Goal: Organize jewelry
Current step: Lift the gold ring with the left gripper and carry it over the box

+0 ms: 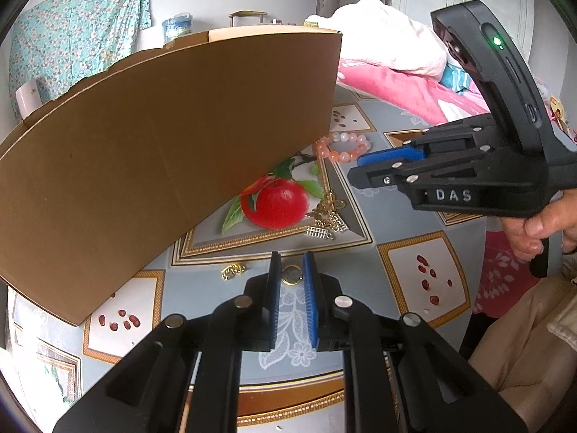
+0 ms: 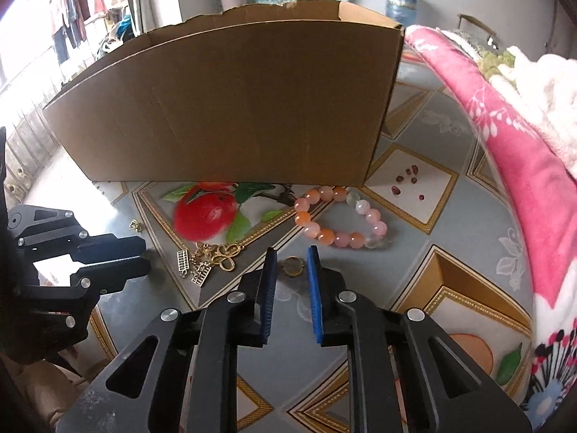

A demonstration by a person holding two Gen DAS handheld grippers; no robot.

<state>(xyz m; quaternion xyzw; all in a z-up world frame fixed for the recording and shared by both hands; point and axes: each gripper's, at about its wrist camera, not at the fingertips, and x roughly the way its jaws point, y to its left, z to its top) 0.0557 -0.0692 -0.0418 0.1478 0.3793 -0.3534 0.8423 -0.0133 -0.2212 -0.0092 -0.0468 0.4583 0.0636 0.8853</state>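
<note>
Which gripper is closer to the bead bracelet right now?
Right. The right gripper is just short of the bracelet, which lies ahead and slightly right of its tips. The left gripper is far off left, beyond the gold charms.

left gripper [image 1: 292,270]: black, blue pads | right gripper [image 2: 291,263]: black, "DAS" lettering, green light | trousers [image 1: 523,342]: possibly beige

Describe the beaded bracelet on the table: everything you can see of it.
The beaded bracelet is a closed loop of round, glossy beads in orange, pink and pale translucent white, glass or stone by the look. It lies flat on the patterned tablecloth, just in front of the cardboard box near its right corner; whether it touches the box cannot be told. It lies to the right of the gold charm cluster. Neither gripper touches it.
</note>
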